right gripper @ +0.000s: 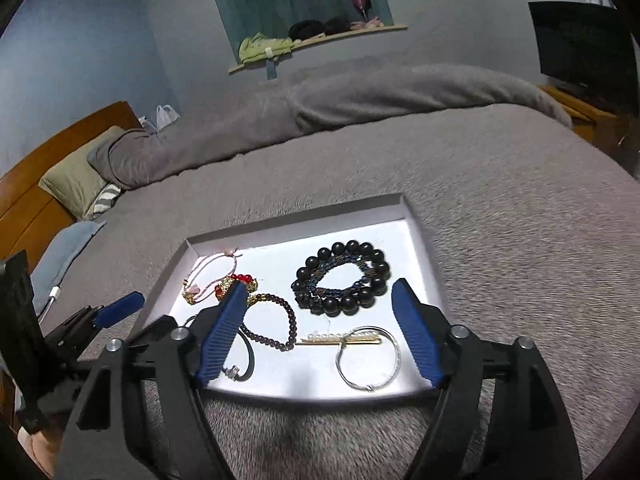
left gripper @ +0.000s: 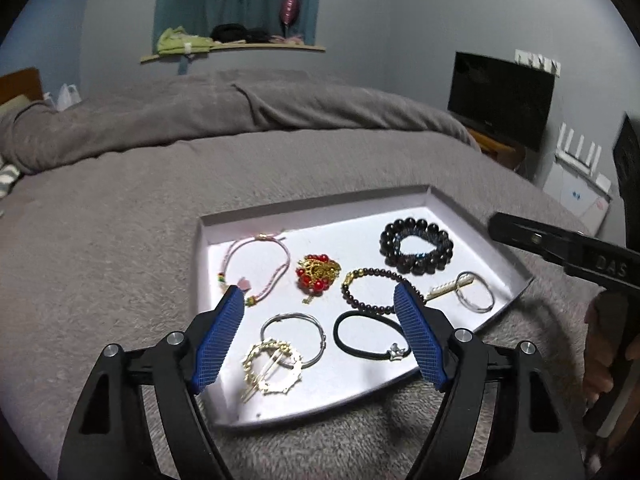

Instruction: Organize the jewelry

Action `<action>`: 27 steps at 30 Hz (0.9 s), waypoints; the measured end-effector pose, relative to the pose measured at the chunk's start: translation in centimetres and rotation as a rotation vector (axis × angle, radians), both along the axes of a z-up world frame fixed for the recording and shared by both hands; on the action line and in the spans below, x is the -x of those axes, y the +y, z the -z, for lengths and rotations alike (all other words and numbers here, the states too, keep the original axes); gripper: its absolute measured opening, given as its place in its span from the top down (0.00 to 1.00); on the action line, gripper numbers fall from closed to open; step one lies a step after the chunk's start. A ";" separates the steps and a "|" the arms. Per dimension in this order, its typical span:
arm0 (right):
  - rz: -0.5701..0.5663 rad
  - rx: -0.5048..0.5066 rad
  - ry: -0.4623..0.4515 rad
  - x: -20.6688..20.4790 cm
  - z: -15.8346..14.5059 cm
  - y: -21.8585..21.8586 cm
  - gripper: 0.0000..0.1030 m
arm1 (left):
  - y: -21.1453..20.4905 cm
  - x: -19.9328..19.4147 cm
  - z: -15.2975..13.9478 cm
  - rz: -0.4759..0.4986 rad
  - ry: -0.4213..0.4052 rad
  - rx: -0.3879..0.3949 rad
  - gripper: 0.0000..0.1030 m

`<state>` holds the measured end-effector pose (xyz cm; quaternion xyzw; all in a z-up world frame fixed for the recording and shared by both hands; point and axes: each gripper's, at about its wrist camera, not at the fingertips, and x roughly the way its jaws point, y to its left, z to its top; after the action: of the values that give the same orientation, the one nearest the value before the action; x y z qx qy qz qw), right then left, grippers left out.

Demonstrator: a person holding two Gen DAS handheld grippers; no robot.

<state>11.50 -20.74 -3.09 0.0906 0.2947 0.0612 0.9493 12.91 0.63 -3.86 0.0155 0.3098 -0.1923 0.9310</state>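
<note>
Grey blanket [left gripper: 120, 240] covers the big bed, and a white tray [left gripper: 320, 216] lies flat on it. All the jewelry sits inside the tray. A fat black bead bracelet [right gripper: 342, 278] is near the tray's far right corner. A pink cord bracelet [left gripper: 256, 268] is at the tray's far left. A black hair tie [left gripper: 370, 334] and a silver ring bangle [left gripper: 292, 338] lie by the tray's near edge. A gold round clip [left gripper: 270, 368] touches that bangle. A small red and gold charm [left gripper: 316, 274] sits in the tray's middle. The left gripper [left gripper: 320, 336] hangs over the tray's near edge, jaws wide, holding nothing. The right gripper [right gripper: 320, 336] does too, jaws wide and empty.
</note>
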 end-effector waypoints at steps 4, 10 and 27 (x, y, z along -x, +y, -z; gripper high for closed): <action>0.013 -0.019 -0.023 2.1 -1.3 -0.7 0.13 | 1.0 1.4 -1.3 -0.047 0.013 0.000 0.18; 0.010 0.010 -0.022 5.3 -2.3 -0.2 0.05 | 1.1 4.0 -3.4 -0.099 0.042 -0.066 0.07; 0.128 0.149 0.142 8.8 -2.0 0.8 0.05 | 3.0 7.9 -3.9 -0.242 0.191 0.042 0.05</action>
<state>2.68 -19.92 -1.14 0.0426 0.3587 -0.0282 0.9321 5.00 3.64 0.09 -0.0600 0.3923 -0.0856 0.9139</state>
